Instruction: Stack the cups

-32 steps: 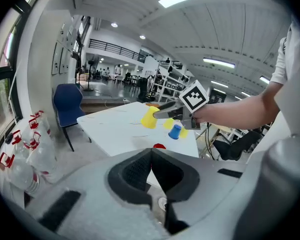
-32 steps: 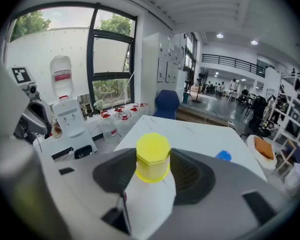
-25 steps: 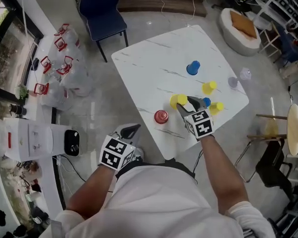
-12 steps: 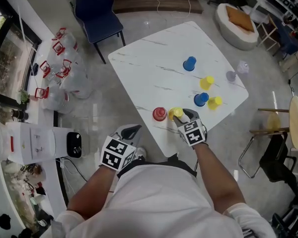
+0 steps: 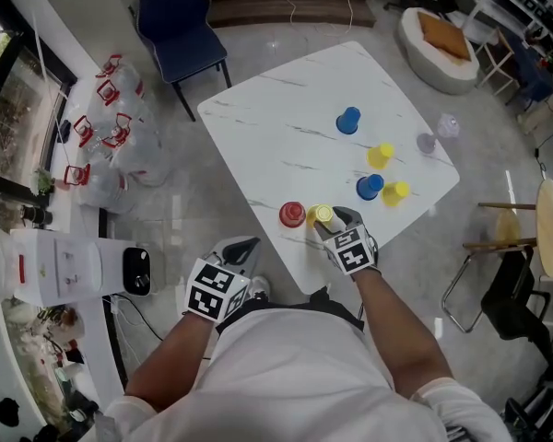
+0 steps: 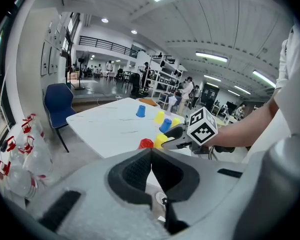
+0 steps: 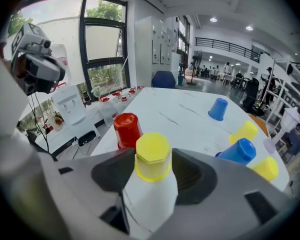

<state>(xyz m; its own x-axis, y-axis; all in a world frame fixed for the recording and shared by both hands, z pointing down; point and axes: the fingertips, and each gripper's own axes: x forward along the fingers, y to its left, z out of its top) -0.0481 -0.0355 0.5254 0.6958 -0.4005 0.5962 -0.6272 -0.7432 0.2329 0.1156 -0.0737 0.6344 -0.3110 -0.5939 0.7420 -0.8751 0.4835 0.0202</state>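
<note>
**A:** The right tongs (image 5: 330,219) have come back from mid-counter to the near edge, and the yellow cup (image 7: 152,156) came with them!

**B:** From the left: the left tongs (image 6: 151,151) are pressed together and empty, off the counter (image 5: 286,118) at lower left. Then the red cup (image 5: 292,214), with the yellow one just beside it. The right tongs are opening around it.

**A:** Danger?

**B:** That cup sits close to the edge, so a jaw clipping it could tip it off. Every cup is upside down and holds nothing. A blue cup (image 5: 369,186) waits at right.

Glossy marble-patterned table (image 5: 276,127), smooth plastic red cup (image 5: 292,214), smooth plastic yellow cup (image 5: 323,215), cloth-covered blue chair (image 5: 178,17)
</note>
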